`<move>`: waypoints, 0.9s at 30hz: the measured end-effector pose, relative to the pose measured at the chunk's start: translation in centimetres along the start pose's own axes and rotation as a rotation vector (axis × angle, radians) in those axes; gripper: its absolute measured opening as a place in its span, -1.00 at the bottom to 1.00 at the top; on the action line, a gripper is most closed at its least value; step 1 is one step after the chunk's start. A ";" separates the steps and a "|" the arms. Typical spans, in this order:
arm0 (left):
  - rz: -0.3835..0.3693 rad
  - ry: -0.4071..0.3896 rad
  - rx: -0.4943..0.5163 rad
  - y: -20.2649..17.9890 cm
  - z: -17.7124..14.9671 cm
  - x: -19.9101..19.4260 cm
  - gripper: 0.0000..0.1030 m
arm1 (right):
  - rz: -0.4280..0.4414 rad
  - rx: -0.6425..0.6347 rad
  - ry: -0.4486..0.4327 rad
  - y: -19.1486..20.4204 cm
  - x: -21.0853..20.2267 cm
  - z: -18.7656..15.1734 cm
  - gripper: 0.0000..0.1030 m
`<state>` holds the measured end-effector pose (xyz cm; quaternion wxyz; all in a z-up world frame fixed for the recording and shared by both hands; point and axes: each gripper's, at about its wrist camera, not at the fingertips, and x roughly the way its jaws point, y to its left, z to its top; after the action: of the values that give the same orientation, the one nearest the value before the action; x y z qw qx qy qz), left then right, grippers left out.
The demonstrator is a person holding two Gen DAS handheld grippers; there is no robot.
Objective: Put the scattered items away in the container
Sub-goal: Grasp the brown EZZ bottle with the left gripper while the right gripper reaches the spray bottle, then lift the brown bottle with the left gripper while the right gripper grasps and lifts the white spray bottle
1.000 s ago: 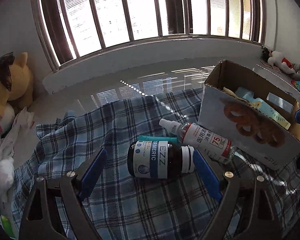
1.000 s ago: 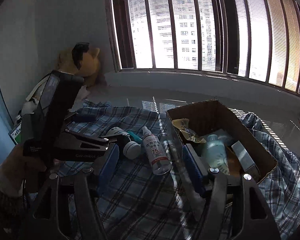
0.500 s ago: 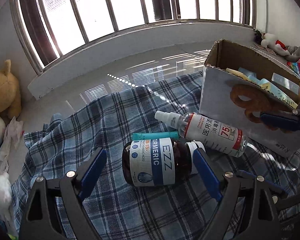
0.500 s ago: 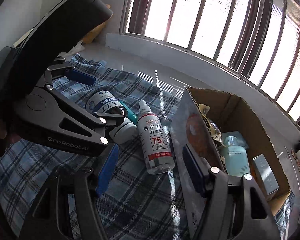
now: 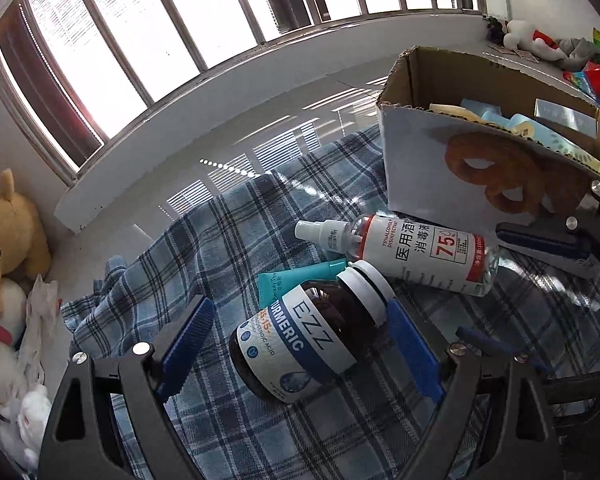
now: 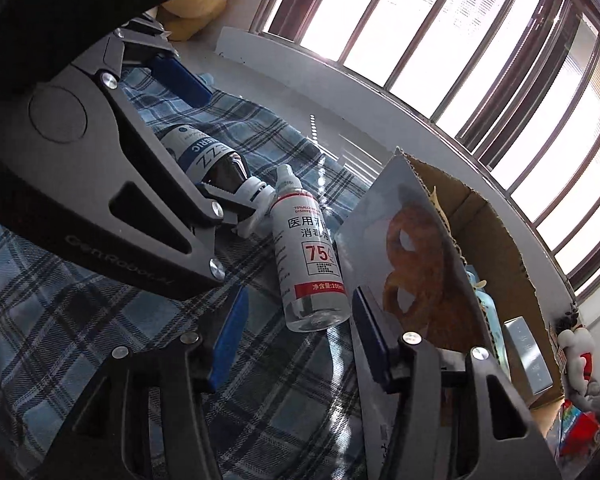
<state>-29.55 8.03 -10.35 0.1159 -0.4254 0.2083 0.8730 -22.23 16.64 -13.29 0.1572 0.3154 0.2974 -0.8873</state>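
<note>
A brown EZZ pill bottle [image 5: 300,340] with a white cap lies on its side between the pads of my open left gripper [image 5: 300,346]; the left pad stands clear of it. Behind it lie a teal tube [image 5: 300,276] and a clear alcohol spray bottle [image 5: 420,256]. In the right wrist view the spray bottle [image 6: 312,264] has its base between the tips of my right gripper [image 6: 296,304]. Those jaws are closing, with gaps still showing beside the bottle. The cardboard box [image 5: 420,152] holds several items. My left gripper [image 6: 228,152] straddles the brown bottle [image 6: 204,156].
Everything lies on a blue plaid cloth [image 5: 228,240] on a pale floor below a barred window. A yellow plush toy [image 5: 12,232] sits at the far left. More toys [image 5: 532,40] lie beyond the box [image 6: 380,216]. The two grippers work close together.
My right gripper has dropped and rolled toward the spray bottle, and its jaws have narrowed. My left gripper has come lower around the brown bottle, which now looks tilted between its pads.
</note>
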 end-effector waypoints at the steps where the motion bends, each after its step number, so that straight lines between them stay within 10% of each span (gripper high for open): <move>1: -0.028 0.017 -0.011 0.1 0.0 0.3 0.75 | 0.002 0.000 0.012 0.0 0.3 0.0 0.00; 27: -0.041 0.043 0.002 0.5 -7.3 -2.2 0.60 | 0.243 0.206 0.100 0.1 -3.5 -2.8 -0.29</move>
<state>-23.27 4.16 -12.50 0.1297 -0.4480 0.2027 0.8611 -18.22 18.67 -12.76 0.2151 0.4074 0.1718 -0.8707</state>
